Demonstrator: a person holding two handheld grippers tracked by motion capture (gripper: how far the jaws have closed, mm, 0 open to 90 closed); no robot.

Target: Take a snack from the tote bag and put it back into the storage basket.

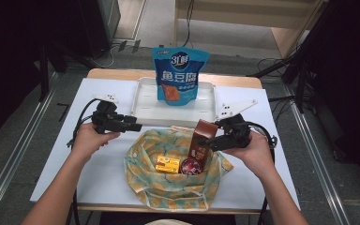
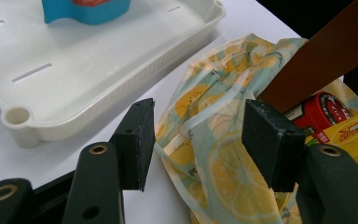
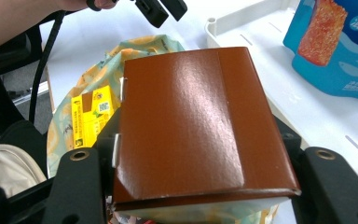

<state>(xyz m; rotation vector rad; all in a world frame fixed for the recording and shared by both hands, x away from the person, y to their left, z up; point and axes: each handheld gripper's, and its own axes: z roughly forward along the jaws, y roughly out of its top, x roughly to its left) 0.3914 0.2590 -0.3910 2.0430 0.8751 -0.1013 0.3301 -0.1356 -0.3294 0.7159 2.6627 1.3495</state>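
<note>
place: lab | evidence: floor rails, cables, dark stands

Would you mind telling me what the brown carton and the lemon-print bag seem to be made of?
Brown carton: likely coated paperboard, glossy, with sharp folded edges and a seam. Lemon-print bag: seemingly soft woven cloth, matte, rumpled into folds.

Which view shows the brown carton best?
The right gripper view: the brown carton sits large between the right gripper jaws. The high view shows it small and upright over the lemon-print bag; the left gripper view catches one edge.
</note>
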